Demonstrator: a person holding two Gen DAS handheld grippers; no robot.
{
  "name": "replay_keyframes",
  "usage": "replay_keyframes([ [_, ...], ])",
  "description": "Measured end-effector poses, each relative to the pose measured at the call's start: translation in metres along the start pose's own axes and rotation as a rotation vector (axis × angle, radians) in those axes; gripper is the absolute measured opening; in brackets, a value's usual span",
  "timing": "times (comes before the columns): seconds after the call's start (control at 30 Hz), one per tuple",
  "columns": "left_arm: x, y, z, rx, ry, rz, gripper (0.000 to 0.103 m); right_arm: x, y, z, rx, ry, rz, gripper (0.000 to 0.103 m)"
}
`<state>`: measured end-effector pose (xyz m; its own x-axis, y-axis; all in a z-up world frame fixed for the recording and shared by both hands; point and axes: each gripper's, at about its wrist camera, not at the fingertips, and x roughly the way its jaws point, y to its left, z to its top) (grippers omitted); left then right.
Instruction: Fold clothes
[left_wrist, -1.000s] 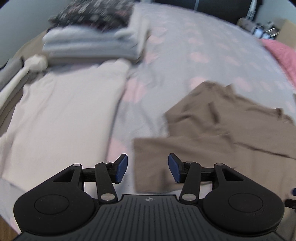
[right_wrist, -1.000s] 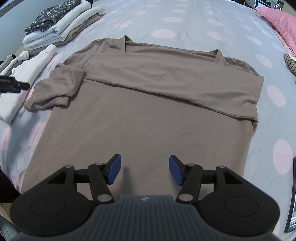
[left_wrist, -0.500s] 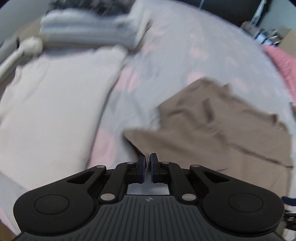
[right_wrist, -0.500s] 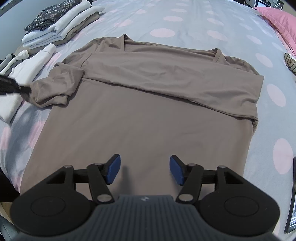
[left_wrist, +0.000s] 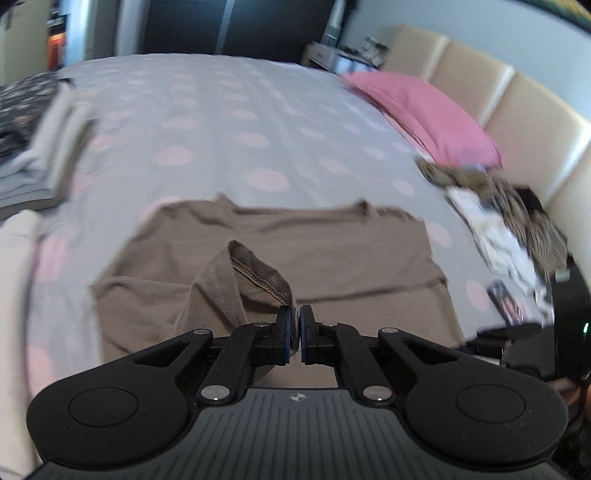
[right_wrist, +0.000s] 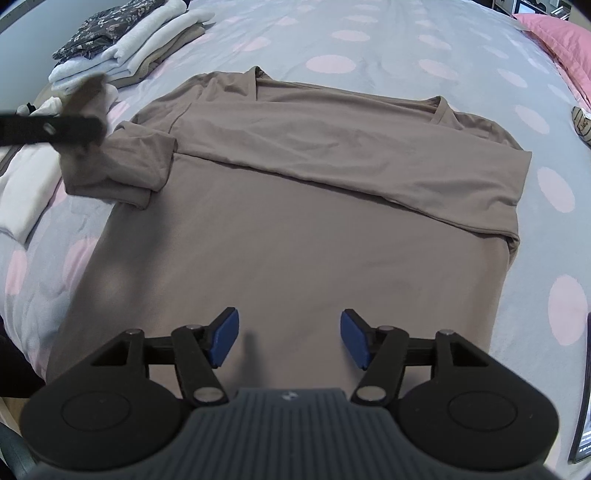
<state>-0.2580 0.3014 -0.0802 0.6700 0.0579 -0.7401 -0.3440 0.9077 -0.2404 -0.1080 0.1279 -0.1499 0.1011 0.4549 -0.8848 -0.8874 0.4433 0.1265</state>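
The left gripper (left_wrist: 295, 328) pinches the stitched cuff (left_wrist: 258, 275) of the soft, limp taupe shirt (right_wrist: 295, 229) spread on the bed (right_wrist: 369, 44), at nine o'clock of the shirt, while the right gripper (right_wrist: 288, 341) hovers open at six o'clock.

Taupe-brown shirt (right_wrist: 295, 229) on grey bedsheet (right_wrist: 406, 48) with pale pink dots; pink pillow (left_wrist: 424, 114).

We see left gripper (left_wrist: 295, 338): matte black plastic, two round discs at base, ribbed grey housing between them with small round logo. Silver screws at arm joints. Blue pads on inner finger faces. Right gripper (right_wrist: 289, 339): same black linkage arms, same silver screws, ribbed housing, blue pads (right_wrist: 223, 338) plainly visible. No cables, no sleeves that we can make out.
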Motion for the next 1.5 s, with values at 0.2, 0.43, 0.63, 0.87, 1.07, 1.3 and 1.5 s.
replay_keyframes([
  [0.2, 0.022, -0.026, -0.017, 0.077, 0.087, -0.069, 0.029, 0.000, -0.001, 0.000, 0.006, -0.005, 0.001, 0.064],
  [0.43, 0.012, -0.023, -0.018, 0.092, 0.084, -0.058, 0.040, -0.006, -0.010, 0.002, 0.076, -0.053, 0.036, 0.063],
  [0.63, -0.001, 0.021, -0.008, -0.039, 0.063, 0.115, 0.040, -0.012, -0.014, 0.013, 0.188, -0.114, 0.131, 0.055],
  [0.87, -0.014, 0.075, -0.008, -0.218, 0.072, 0.224, 0.042, -0.010, 0.014, 0.035, 0.165, -0.145, 0.252, 0.054],
  [1.07, -0.012, 0.096, -0.019, -0.225, 0.096, 0.242, 0.042, 0.006, 0.044, 0.049, 0.044, -0.138, 0.256, 0.054],
  [1.3, -0.008, 0.114, -0.025, -0.234, 0.099, 0.278, 0.042, 0.039, 0.067, 0.066, 0.028, -0.117, 0.289, 0.054],
  [1.5, -0.011, 0.126, -0.022, -0.266, 0.080, 0.280, 0.042, 0.069, 0.076, 0.074, 0.044, -0.054, 0.314, 0.006],
])
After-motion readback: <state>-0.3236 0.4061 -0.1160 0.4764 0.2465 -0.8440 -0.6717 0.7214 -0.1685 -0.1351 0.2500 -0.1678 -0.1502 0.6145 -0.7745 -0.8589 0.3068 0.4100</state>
